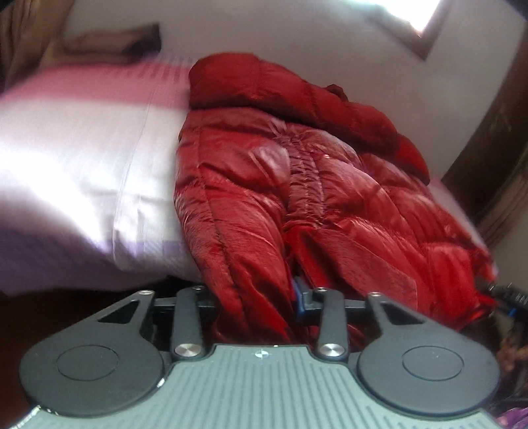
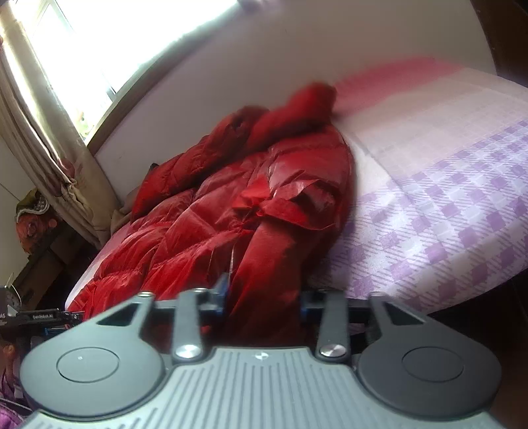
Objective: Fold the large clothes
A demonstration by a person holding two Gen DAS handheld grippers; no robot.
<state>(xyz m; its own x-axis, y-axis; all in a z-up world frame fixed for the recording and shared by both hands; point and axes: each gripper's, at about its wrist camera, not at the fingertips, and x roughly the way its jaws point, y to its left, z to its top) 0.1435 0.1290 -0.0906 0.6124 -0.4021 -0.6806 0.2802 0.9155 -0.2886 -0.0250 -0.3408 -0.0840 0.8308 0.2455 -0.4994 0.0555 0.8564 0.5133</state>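
Nearest our lenses, the shiny hem of the red puffer coat (image 1: 250, 297) is hanging over the bed's near edge and running straight between the fingers of both tools. Our left gripper (image 1: 257, 302) is clamped on a thick fold of that hem, fabric bunching between its black finger and the blue pad. Our right gripper (image 2: 262, 297) is likewise closed on a dangling part of the same coat (image 2: 264, 264), which fills the gap between its blue-tipped fingers. From the right wrist view we are also seeing the left tool low at the left edge, just beside the coat's hem. The coat itself is lying lengthwise on the bed (image 2: 445, 204), quilted panels facing up, its fur-edged hood (image 1: 231, 79) bunched at the far end near the pale wall (image 1: 280, 29). One sleeve is lying folded across the body. Beneath it, the lilac checked sheet (image 1: 82, 158) is spreading out to one side. Farther off, a bright window (image 2: 109, 39) and a patterned curtain (image 2: 43, 138) are standing beyond the bed.
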